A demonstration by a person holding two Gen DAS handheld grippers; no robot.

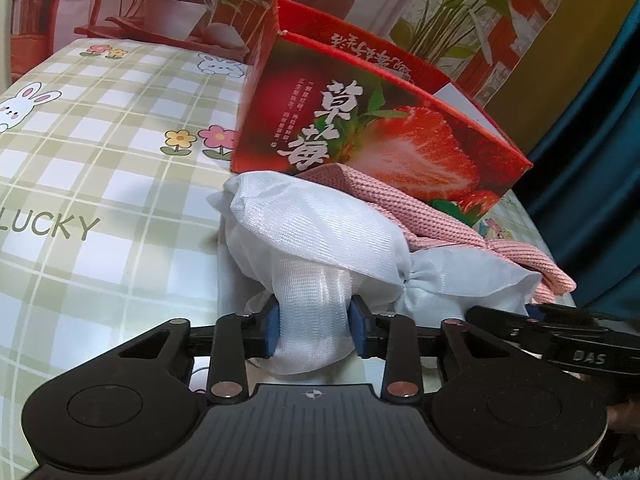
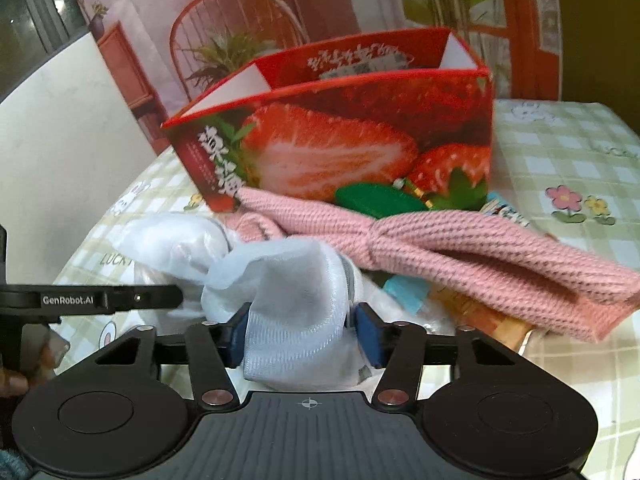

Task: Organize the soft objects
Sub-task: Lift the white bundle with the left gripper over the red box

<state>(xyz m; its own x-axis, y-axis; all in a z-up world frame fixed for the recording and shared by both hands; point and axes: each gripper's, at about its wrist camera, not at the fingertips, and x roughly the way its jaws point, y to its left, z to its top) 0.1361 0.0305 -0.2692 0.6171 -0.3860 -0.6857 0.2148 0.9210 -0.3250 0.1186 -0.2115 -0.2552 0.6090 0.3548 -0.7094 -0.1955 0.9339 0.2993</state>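
Observation:
A white mesh cloth bundle [image 1: 304, 224] lies on the checked tablecloth in front of a red strawberry box [image 1: 384, 120]. My left gripper [image 1: 314, 328] is shut on a fold of this white cloth, blue pads pressing both sides. A pink knitted cloth [image 1: 424, 216] is draped over the bundle. In the right wrist view my right gripper [image 2: 306, 334] is shut on another part of the white cloth [image 2: 296, 304]. The pink knitted cloth [image 2: 460, 256] stretches to the right, in front of the open-topped strawberry box [image 2: 360, 128].
The green checked tablecloth [image 1: 100, 152] with rabbits and flowers spreads to the left. Small packets [image 2: 476, 316] and a green item [image 2: 376, 200] lie under the pink cloth. A printed backdrop with plants [image 1: 176, 12] stands behind. The other gripper's arm [image 1: 560, 332] shows at the right.

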